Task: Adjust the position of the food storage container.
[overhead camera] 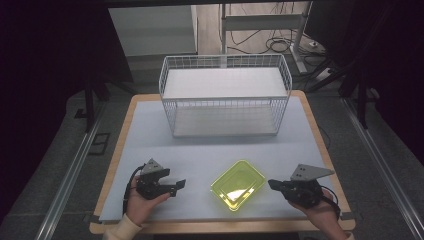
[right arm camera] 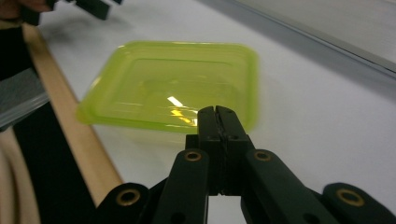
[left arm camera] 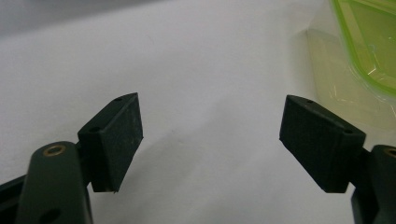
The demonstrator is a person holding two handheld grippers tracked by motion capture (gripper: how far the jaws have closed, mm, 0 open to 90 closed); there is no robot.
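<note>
Two hand-held grippers flank green plastic tray point(overhead camera: 238, 184) on tabletop point(overhead camera: 200, 150): left hand-held gripper point(left arm camera: 210, 135) wide open, empty; right hand-held gripper point(right arm camera: 218, 122) shut, empty, poised near tray rim.

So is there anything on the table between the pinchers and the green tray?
Nothing visible. The green tray lies on the white mat with bare mat on both sides. The left gripper, jaws open, and the right gripper, jaws shut on nothing, each point at it across bare mat. The wire basket stands farther back.

Shallow yellow-green plastic tray point(overhead camera: 238, 184) on the table point(overhead camera: 150, 135) between your left gripper point(overhead camera: 176, 186) and right gripper point(overhead camera: 273, 184), white wire basket point(overhead camera: 225, 95) behind it
</note>
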